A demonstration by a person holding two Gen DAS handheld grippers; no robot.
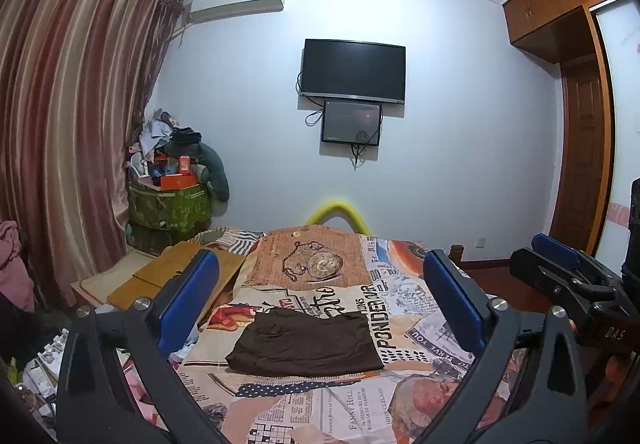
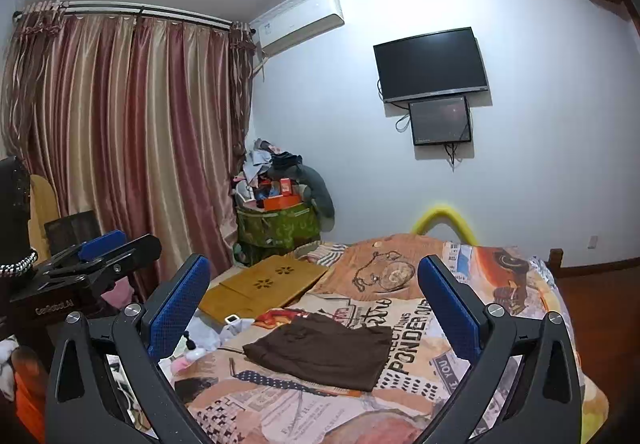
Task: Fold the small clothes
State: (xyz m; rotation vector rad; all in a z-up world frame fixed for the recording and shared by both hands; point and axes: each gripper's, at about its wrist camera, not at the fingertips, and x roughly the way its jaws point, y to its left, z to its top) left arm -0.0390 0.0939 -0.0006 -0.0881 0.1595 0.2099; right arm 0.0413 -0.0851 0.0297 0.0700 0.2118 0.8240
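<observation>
A small dark brown garment (image 1: 306, 344) lies flat as a neat rectangle on the bed's newspaper-print cover (image 1: 320, 404). It also shows in the right wrist view (image 2: 324, 350). My left gripper (image 1: 320, 304) is open and empty, held above and short of the garment. My right gripper (image 2: 316, 304) is open and empty too, raised above the garment. The right gripper also shows at the right edge of the left wrist view (image 1: 560, 264), and the left gripper shows at the left of the right wrist view (image 2: 102, 252).
A wooden lap tray (image 2: 264, 284) lies at the bed's left side. A green storage box piled with clutter (image 2: 276, 220) stands in the corner by the striped curtain (image 2: 120, 144). A TV (image 2: 432, 64) hangs on the far wall. A wardrobe (image 1: 580, 124) stands at right.
</observation>
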